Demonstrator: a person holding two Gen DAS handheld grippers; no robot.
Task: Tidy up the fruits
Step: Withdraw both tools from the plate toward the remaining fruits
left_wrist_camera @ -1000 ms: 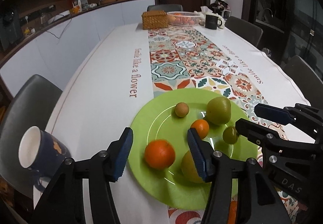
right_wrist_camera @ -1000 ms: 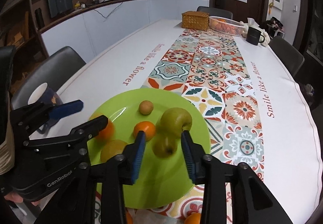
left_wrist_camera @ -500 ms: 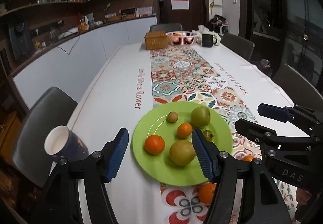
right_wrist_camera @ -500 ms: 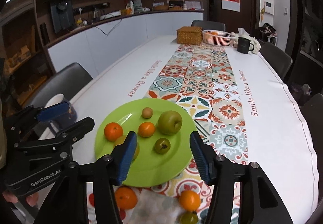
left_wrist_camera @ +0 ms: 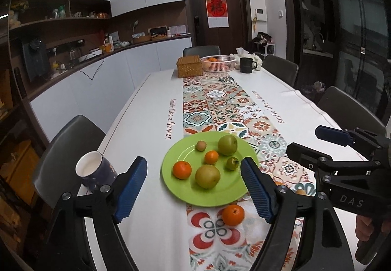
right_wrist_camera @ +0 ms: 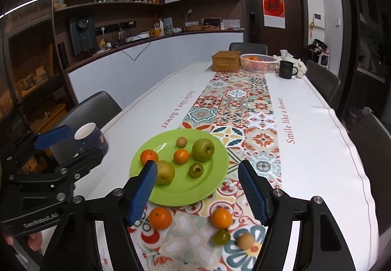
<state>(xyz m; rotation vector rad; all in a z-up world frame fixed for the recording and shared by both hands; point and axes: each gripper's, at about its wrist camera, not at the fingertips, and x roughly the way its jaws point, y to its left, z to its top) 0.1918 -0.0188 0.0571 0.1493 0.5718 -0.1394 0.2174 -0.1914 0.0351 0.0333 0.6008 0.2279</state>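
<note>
1. We see the left gripper (left_wrist_camera: 195, 183) with jaws wide, just opened further, nothing between them.
2. The right gripper (right_wrist_camera: 198, 188) likewise stands wide and empty, jaws just opened further.
3. The green plate (right_wrist_camera: 207, 188) carries six fruits, among them a green apple (right_wrist_camera: 203, 149) and a pear (right_wrist_camera: 164, 172).
4. Nearer us on the patterned runner (right_wrist_camera: 234, 109) lie two oranges (right_wrist_camera: 160, 218), a small green fruit (right_wrist_camera: 221, 237) and a small brown fruit (right_wrist_camera: 245, 240).
5. A blue mug (left_wrist_camera: 94, 170) stands left of the plate.

We see a glossy, smooth lime-green round plate (left_wrist_camera: 176, 188) on the matt white cloth with patterned tile print (left_wrist_camera: 151, 124) covering the desk. Each black matt plastic tool carries ribbed blue pads (right_wrist_camera: 144, 191) and shiny metal screws (right_wrist_camera: 276, 192).
</note>
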